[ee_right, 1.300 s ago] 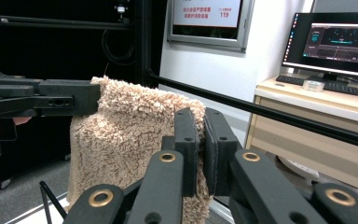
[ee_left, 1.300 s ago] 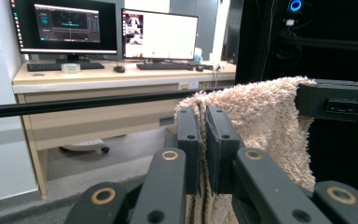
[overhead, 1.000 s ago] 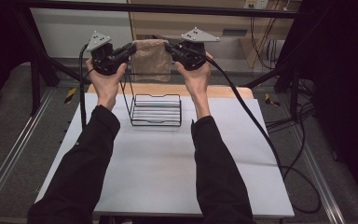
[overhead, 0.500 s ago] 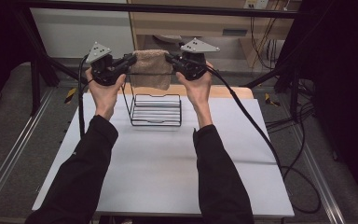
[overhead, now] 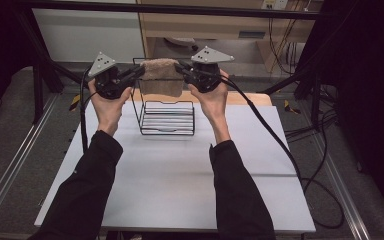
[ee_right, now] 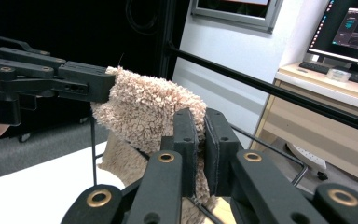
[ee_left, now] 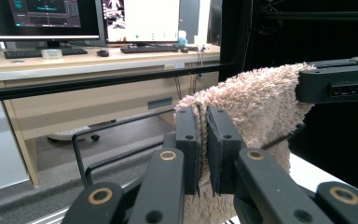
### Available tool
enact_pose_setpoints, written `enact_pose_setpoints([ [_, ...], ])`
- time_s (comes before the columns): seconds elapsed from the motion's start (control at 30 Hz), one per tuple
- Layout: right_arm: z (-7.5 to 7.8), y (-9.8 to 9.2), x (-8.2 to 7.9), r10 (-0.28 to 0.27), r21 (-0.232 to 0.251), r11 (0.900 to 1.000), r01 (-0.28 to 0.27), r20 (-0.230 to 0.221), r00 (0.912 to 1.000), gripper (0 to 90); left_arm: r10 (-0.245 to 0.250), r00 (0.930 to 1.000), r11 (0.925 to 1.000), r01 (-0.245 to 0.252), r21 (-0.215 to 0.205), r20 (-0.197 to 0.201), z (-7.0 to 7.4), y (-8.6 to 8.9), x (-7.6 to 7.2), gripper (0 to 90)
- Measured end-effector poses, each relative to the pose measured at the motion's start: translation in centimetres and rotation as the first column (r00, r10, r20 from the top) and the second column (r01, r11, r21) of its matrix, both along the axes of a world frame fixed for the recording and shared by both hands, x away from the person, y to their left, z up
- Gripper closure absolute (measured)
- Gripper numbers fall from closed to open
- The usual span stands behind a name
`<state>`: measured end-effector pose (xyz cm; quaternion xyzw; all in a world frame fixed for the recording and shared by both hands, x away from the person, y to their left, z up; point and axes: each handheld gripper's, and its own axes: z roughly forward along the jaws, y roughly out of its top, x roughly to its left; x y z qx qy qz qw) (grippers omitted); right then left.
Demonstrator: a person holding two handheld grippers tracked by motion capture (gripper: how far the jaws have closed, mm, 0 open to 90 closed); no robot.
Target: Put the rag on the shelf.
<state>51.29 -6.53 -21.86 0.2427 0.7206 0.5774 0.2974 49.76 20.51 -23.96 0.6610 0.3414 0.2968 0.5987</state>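
Sleeves: two black sleeves (overhead: 87, 195) come in over the near edge of the white tabletop (overhead: 170, 180), each hand gripping a tool.
Left tool: the left tool (overhead: 139, 73) is held up above the far part of the tabletop; in its own view the two black pads are clamped tight on one upper corner of the towel, pile squeezed between them.
Right tool: the right tool (overhead: 180, 69) is held at about the same height, facing the left one; its pads are pinched shut on the other upper corner of the towel.
Towel: a beige fluffy towel (overhead: 161, 77) hangs stretched between the two tools, its top edge taut and the rest drooping down, over the back side of the rack. In the left gripper view its cloth (ee_left: 256, 102) runs across to the other tool; in the right gripper view (ee_right: 144, 109) likewise.
Rack: a black wire rack (overhead: 167, 117) stands on the far middle of the tabletop, below and just in front of the towel; whether the cloth touches its upright wires I cannot tell.
Beyond: a wooden desk (ee_left: 98, 70) with monitors and a keyboard stands behind a black rail (ee_left: 98, 81).
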Motion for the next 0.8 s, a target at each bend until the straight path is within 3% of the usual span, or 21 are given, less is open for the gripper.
enact_pose_setpoints([
  [0.2, -0.3, 0.3, -0.9, -0.005, -0.035, 0.999, 0.005, -0.005, 1.0000, 84.4, 0.009, 0.9991, 0.9994, -0.008, 0.035, -0.042, -0.2, 0.1, -0.5, 81.3],
  [0.43, -0.5, 0.5, -1.2, -0.012, -0.053, 0.999, 0.011, -0.007, 0.9999, 84.4, 0.013, 0.9971, 0.9990, -0.010, 0.044, -0.075, -0.1, 0.8, -1.1, 75.5],
  [0.63, -1.0, 0.9, -1.8, 0.007, -0.099, 0.995, -0.006, 0.012, 0.9999, 84.9, 0.011, 0.9969, 0.9999, -0.011, 0.009, -0.078, 1.5, 1.8, -1.7, 70.6],
  [0.8, -1.7, 0.4, -2.1, 0.027, -0.077, 0.997, -0.026, 0.014, 0.9995, 85.5, 0.010, 0.9973, 0.9998, -0.009, 0.015, -0.072, 2.8, 1.5, -1.6, 73.0],
])
